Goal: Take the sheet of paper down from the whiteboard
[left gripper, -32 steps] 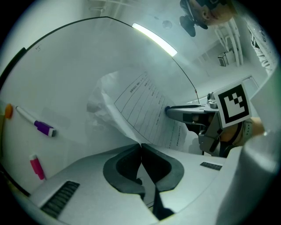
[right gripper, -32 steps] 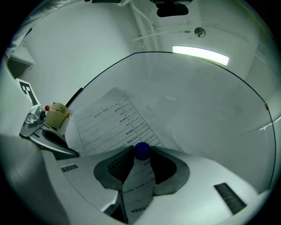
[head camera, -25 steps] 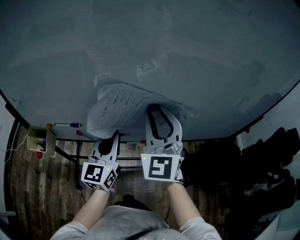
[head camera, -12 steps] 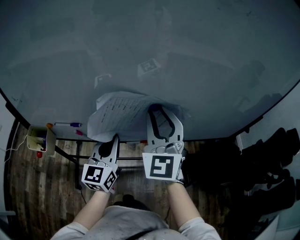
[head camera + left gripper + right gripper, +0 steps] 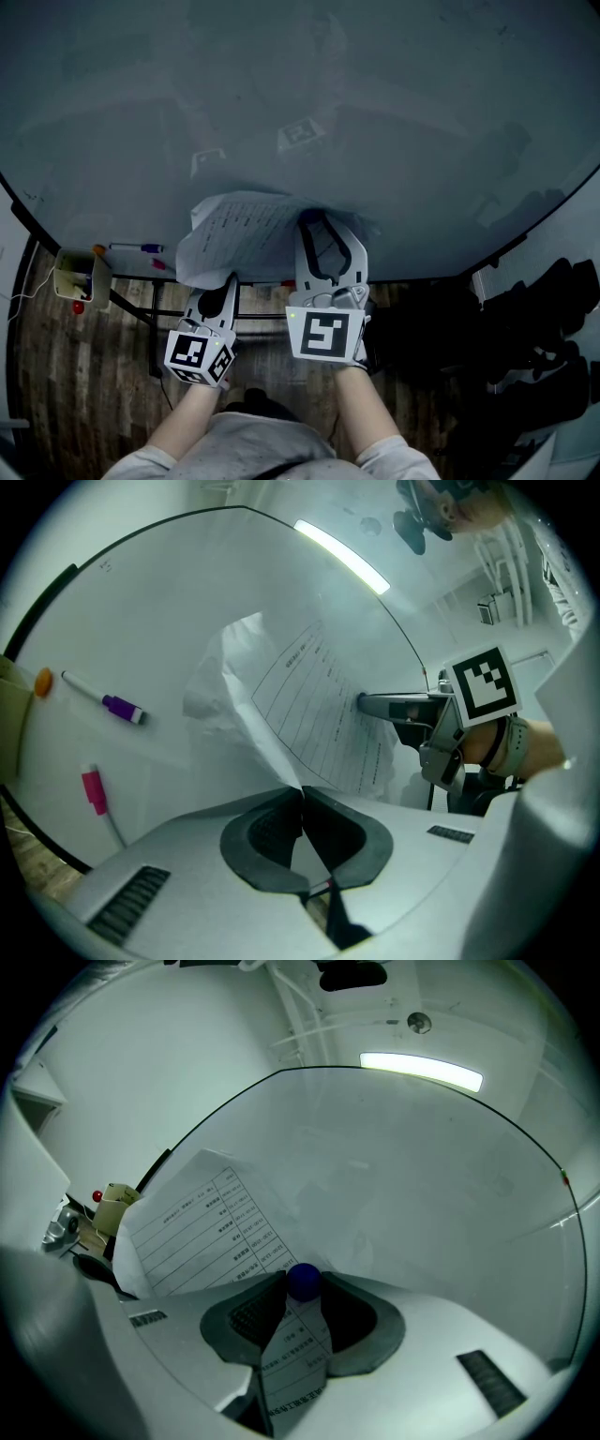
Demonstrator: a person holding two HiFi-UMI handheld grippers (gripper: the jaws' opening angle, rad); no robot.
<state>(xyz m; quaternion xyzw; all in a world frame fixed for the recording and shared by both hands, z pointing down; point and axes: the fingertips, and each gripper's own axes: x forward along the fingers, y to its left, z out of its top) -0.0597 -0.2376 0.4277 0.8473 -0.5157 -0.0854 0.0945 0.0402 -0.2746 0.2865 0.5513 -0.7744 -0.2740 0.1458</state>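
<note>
The sheet of paper (image 5: 239,234) is white, with lines and rows of small print on it like a table. It is low down on the whiteboard (image 5: 300,94), right in front of the two grippers. It does not lie flat. It is bent and crumpled, and its left side curls away from the board.

The left gripper (image 5: 302,789) has its jaws shut tight on one edge of the paper, and the paper folds up from that pinch. The right gripper (image 5: 302,1290) has its jaws wide apart. A round blue magnet (image 5: 303,1281) sits between their tips and seems to touch both, and a strip of the paper lies in the gap under it.

Only the right gripper view shows the blue magnet. In the head view the right gripper's jaws cover that spot.

Only the left gripper view shows the paper from the side, with the right gripper's jaw lying against it. That view also shows a pen with a purple part (image 5: 120,706) and a pink thing (image 5: 94,791) on the board, off to the left of the paper.

The head view shows both arms side by side, and the wooden floor (image 5: 75,366) below the board.
</note>
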